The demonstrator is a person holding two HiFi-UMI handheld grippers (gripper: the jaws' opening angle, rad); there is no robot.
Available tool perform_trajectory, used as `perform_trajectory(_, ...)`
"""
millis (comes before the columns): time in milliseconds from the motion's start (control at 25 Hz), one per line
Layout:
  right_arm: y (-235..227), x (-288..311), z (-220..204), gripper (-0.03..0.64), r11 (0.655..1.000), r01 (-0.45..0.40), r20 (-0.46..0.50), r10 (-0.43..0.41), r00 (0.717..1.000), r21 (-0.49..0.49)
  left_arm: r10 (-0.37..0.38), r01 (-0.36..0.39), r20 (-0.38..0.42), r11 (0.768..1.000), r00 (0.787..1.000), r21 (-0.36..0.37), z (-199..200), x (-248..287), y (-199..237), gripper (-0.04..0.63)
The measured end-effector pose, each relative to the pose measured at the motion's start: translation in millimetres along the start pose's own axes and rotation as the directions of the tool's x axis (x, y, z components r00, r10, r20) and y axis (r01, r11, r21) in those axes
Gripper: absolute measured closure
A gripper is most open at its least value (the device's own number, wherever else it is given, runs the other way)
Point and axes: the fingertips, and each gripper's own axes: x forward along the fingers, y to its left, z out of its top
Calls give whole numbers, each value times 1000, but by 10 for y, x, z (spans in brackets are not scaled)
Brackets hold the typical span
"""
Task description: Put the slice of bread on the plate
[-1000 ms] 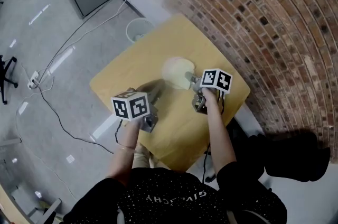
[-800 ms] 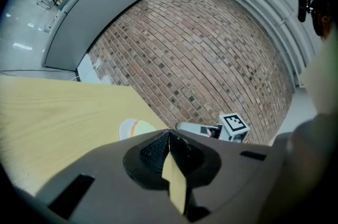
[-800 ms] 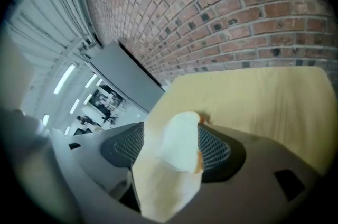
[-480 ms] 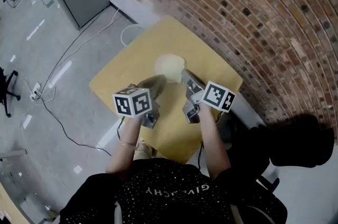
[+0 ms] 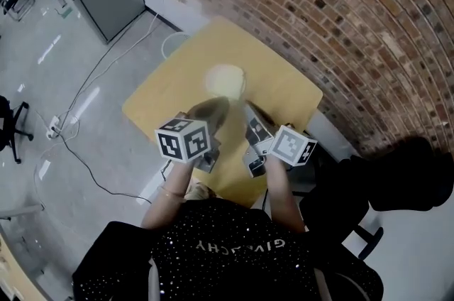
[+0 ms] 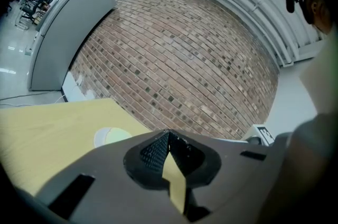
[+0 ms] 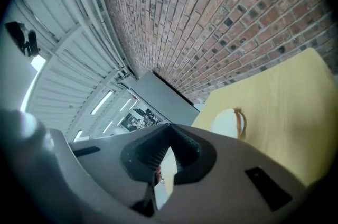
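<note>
Bread: lies on the plate, past the middle of the bench toward its far corner; task judged done.
Left hand-held gripper, right hand-held gripper: jaws together, nothing held, both above the near corner, likely because nothing remains to carry.

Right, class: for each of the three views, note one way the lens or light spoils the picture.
Head view: the brick wall bows into arcs, and the plate looks washed out. Left gripper view: the wall bulges like a dome, corners black. Right gripper view: bricks fan out, corners black too.
</note>
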Motion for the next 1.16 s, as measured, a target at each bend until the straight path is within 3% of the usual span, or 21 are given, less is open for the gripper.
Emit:
perform_trajectory(320, -97, -82, 2, 604, 999, 44, 7, -44, 999, -29, -21, 21, -28, 1000, 999, -3, -96, 92, -85, 584)
perform_trajectory(1160, -289, -46, 52, 604, 998, 54, -30, -54, 998, 11, 3, -4, -47, 1000, 999, -30, -211, 215, -26, 584)
